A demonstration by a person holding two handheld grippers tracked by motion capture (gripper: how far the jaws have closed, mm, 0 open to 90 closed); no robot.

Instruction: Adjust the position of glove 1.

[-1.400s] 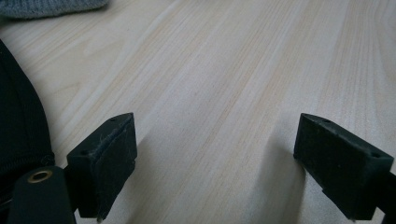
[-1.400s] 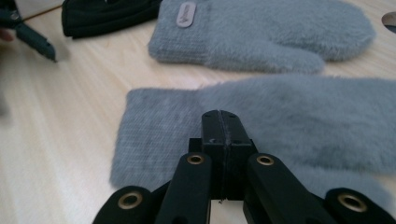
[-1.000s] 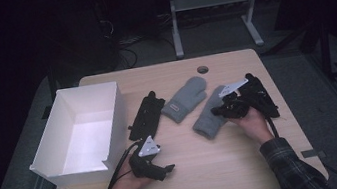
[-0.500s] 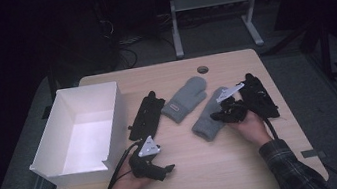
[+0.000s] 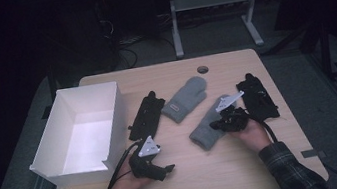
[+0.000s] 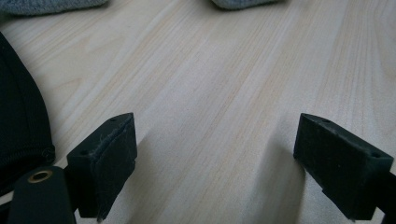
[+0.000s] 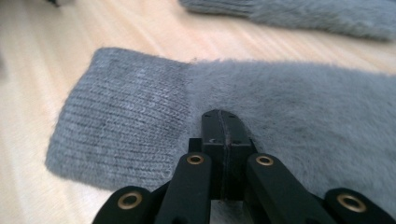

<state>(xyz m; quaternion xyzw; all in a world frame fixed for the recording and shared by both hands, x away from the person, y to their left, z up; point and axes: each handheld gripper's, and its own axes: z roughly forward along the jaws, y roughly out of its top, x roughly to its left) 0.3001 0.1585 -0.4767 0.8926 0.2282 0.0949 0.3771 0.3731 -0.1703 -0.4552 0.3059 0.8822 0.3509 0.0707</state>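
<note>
The near grey mitten (image 5: 210,127) lies flat on the bench (image 5: 229,176), right of the middle, its ribbed cuff toward the person and its furry body reaching up and to the right. In the right gripper view we see that same mitten (image 7: 140,126) close up, the knitted cuff at the left and the fuzzy part at the right.

Our right gripper (image 5: 228,121) sits over the mitten's upper part, just past the cuff. Its jaws are clenched together, pad against pad, and in the right gripper view the right gripper (image 7: 223,122) rests its tip on the fur; we see no fabric pinched between the pads, so it presses or hovers on the mitten rather than grasping it.

A second grey mitten (image 5: 186,99) lies just beyond, up and to the left, with a small label on its cuff; the two mittens are near each other but apart. A black glove (image 5: 146,114) lies left of that one, and another black glove (image 5: 257,97) lies right of the right hand.

Our left gripper (image 5: 153,166) rests low at the front left of the bench, well apart from both mittens. In the left gripper view the left gripper (image 6: 215,158) stands released, jaws wide with bare wood between them.

A white box (image 5: 111,128) stands at the bench's left edge.
</note>
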